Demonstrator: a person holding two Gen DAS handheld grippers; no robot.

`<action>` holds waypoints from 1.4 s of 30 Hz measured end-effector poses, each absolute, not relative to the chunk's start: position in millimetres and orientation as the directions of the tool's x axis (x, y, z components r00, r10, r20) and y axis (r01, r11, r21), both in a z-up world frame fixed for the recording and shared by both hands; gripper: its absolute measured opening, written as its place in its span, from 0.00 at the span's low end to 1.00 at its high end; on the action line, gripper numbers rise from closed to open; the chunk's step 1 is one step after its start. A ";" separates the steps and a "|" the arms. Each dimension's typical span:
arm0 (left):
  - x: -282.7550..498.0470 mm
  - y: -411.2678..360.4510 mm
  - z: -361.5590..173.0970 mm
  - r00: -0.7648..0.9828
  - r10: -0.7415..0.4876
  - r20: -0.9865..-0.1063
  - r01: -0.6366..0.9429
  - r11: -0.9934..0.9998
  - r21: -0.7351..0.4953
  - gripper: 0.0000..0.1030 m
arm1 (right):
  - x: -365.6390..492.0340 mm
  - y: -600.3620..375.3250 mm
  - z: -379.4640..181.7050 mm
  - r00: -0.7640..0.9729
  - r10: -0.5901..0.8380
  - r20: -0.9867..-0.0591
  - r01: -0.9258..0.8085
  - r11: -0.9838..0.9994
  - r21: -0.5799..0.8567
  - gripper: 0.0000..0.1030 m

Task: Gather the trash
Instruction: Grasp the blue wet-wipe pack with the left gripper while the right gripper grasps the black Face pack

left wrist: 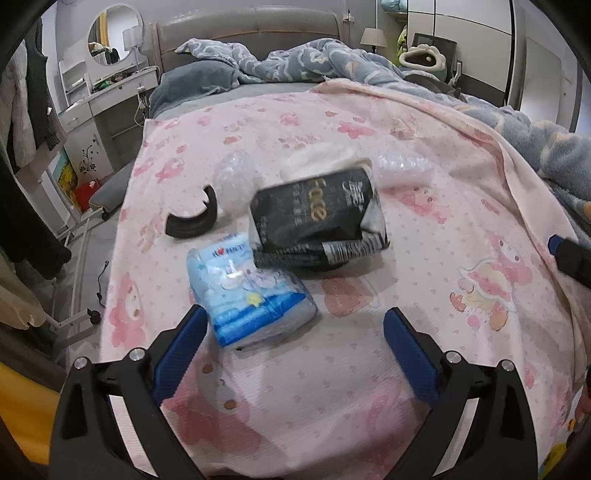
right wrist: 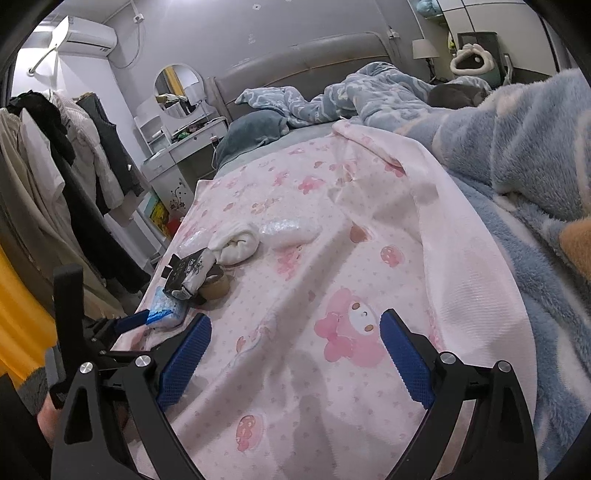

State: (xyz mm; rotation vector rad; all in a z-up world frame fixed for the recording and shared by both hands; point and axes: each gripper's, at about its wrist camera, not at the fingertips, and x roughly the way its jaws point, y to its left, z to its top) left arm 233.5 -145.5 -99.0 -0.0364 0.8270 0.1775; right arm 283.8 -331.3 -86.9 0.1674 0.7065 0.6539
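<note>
Setting: bedroom, with a pink blanket point(left wrist: 369, 155) spread over the bed, a grey headboard point(left wrist: 247, 29) at the far end and a rumpled blue quilt point(right wrist: 517, 155) along the blanket's right edge.
Left gripper point(left wrist: 295, 350): fingers stood wide apart over the blanket's near end, holding nothing; the left blue pad point(left wrist: 181, 350) was just beside the blue tissue pack, whether touching could not be told.
Blue tissue pack point(left wrist: 251, 295): lay near the blanket's left edge, one corner reaching between the left fingers.
Black tissue pack point(left wrist: 317, 218): lay tilted just beyond the blue one, partly propped on a brown tape roll point(right wrist: 216, 286).
Black curved piece point(left wrist: 192, 218): lay left of the black pack, close to the left edge.
White sock point(right wrist: 236, 242): bundled just beyond the black pack.
Bubble wrap point(right wrist: 291, 229): lay beside the sock, toward the blanket's middle.
Right gripper point(right wrist: 295, 358): fingers spread wide and empty over bare blanket at the near end, well apart from the trash.
</note>
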 end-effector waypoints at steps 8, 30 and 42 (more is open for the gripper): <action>230.9 -147.0 -78.6 0.688 0.156 -0.709 -0.141 0.987 0.080 0.95 | 280.6 -313.8 -88.3 0.547 0.642 -0.538 -0.566 0.757 0.328 0.91; 246.2 -120.5 -96.1 0.674 0.063 -0.736 -0.050 0.998 0.040 0.96 | 303.9 -340.0 -75.8 0.600 0.657 -0.457 -0.533 0.754 0.384 0.91; 266.6 -101.8 -109.7 0.616 -0.011 -0.788 0.005 1.000 -0.009 0.79 | 309.2 -276.1 -58.5 0.548 0.682 -0.484 -0.607 0.722 0.331 0.91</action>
